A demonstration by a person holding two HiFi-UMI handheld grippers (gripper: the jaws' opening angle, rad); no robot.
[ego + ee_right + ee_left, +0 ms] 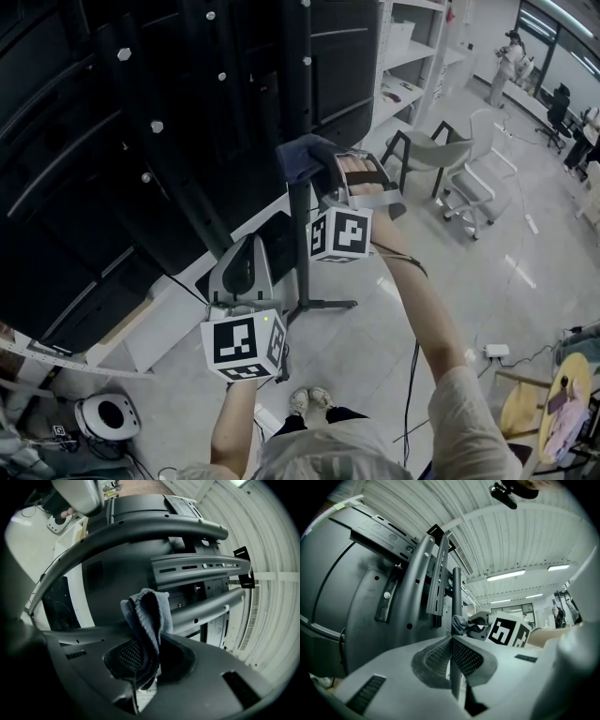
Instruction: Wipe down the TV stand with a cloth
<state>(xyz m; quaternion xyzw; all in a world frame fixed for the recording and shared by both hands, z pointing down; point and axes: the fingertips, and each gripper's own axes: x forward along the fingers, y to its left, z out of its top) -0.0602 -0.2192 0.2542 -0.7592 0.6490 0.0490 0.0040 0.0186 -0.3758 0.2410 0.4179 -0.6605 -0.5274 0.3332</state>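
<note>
At the left, we see the left gripper [246, 246] held low and back from the work. Its jaws are pressed together with nothing between them, so we judge it is idle and only staying out of the way. Its marker cube [244, 345] faces up toward us.

Next comes the TV stand [297, 225], a black frame with an upright pole and a slanted bolted tube, carrying the back of a screen. Its foot rests on the pale floor [450, 281].

Against the upright pole sits the cloth [305, 157], a folded blue-grey bundle. The right gripper [330, 173] has its jaws clamped on the cloth's lower part, leaving the loose fold standing proud. That makes sense to us, since soft cloth rather than hard jaw then meets the pole. The arm is raised to reach this height, with its own marker cube [339, 234] hanging below.

Further right, well apart from the stand, are a grey chair [427, 150] and a white chair [478, 187].

Counted:
- two grippers
- two marker cubes
- one cloth
- one stand
- two chairs
</note>
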